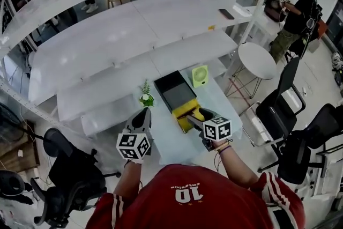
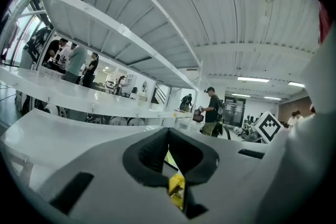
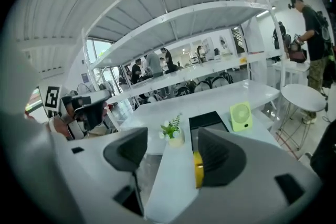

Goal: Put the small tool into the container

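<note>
A yellow tool lies on the pale table just in front of an open black container with a grey inside. My right gripper is at the tool with its jaws wide apart. In the right gripper view the yellow tool sits against the inner face of the right finger, while the left finger stands clear of it, and the container lies just beyond. My left gripper hovers to the left, shut. A yellow sliver shows through the slit below its pads.
A small potted plant stands ahead of the left gripper. A green desk fan sits behind the container. White shelves run across the back. A round white stool and black chairs stand to the right, and a person stands further off.
</note>
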The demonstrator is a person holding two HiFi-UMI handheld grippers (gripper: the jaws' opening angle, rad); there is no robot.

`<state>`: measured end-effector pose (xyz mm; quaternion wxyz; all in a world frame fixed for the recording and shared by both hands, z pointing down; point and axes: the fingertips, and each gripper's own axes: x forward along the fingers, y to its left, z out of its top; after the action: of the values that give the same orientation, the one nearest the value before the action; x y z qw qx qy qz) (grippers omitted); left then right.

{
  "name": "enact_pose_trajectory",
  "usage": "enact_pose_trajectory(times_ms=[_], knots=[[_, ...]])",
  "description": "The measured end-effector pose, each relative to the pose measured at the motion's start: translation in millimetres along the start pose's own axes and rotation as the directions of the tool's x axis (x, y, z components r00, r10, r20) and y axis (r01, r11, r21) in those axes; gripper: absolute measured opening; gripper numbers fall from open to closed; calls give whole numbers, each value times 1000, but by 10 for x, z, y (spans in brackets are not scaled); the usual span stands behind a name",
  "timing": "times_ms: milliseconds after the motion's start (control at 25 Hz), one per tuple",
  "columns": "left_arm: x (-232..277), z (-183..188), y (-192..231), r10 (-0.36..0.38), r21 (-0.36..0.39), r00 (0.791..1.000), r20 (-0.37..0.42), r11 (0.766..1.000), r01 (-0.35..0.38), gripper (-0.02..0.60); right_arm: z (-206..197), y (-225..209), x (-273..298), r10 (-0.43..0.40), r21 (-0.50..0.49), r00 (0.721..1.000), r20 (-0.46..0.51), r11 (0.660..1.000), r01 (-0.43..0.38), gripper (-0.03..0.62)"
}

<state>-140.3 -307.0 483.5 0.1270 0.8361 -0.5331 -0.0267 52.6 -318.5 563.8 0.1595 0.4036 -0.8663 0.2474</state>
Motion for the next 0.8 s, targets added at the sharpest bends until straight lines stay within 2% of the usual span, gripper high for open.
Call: enact_pose_trajectory(times_ms=[160,320,560,800], knots=[[-313,286,97,40,11,997,63,999,-41,-2,217,148,-125,-17,-28,997,69,999,19,286],[-605,584,106,51,32,991,125,998,-55,-2,457,351,-315,-28,-56,988,154,998,37,276],[-947,882,-5,21,64,984,178,997,-33,-2,729,722,-553,-14,-112,969,246,993,43,276],[-1129,1037,-95,-20,90,983,183,996,4,-2,951,1068,-806,26,-156,949,313,987,25,276]])
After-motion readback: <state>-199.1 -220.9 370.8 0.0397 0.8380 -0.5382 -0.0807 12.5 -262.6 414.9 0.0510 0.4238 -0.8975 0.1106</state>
